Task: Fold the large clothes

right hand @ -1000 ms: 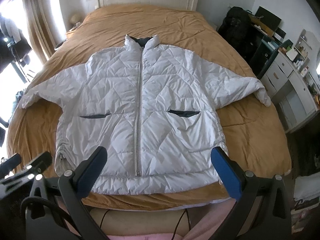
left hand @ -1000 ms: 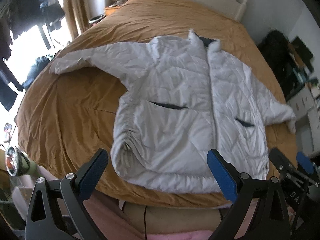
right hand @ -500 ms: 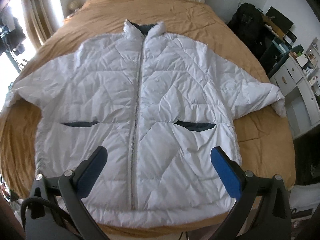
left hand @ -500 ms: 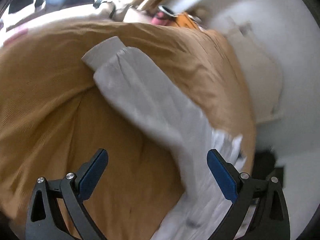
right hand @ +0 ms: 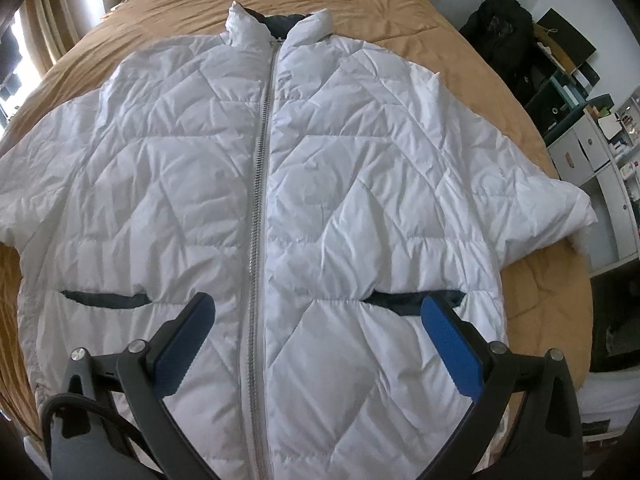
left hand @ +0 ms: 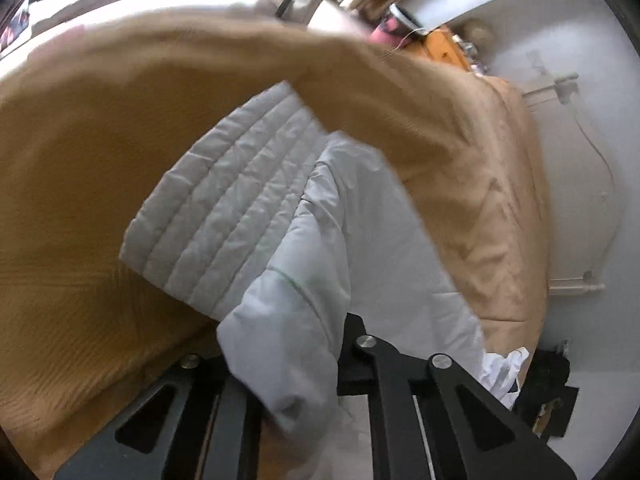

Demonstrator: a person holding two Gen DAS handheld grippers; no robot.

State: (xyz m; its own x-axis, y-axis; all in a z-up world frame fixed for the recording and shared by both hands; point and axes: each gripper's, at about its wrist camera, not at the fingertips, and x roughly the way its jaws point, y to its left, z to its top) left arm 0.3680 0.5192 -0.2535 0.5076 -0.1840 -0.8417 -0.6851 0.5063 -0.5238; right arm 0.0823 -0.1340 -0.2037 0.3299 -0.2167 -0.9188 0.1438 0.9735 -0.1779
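Note:
A white quilted jacket [right hand: 320, 160] lies zipped and face up on the tan bedspread [right hand: 460, 40], sleeves spread out to both sides. In the left wrist view its left sleeve [left hand: 304, 264] with the ribbed cuff [left hand: 224, 216] fills the middle. My left gripper [left hand: 288, 352] is closing, and the sleeve fabric just behind the cuff is bunched and pinched between its jaws; the pads are hidden by the cloth. My right gripper [right hand: 318, 308] hangs open above the jacket's lower front, straddling the zipper [right hand: 260, 200] at pocket height, nothing between its fingers.
A white headboard [left hand: 580, 200] stands at the far end of the bed. A black bag [right hand: 500, 40] and white drawers [right hand: 600, 160] line the right side. Curtains [right hand: 44, 40] and a bright window are on the left, with an orange nightstand [left hand: 444, 48] nearby.
My left gripper swung from the foot of the bed to the left sleeve, rolled over, and its wide-open jaws closed on the sleeve. The right gripper sank closer to the jacket, still open.

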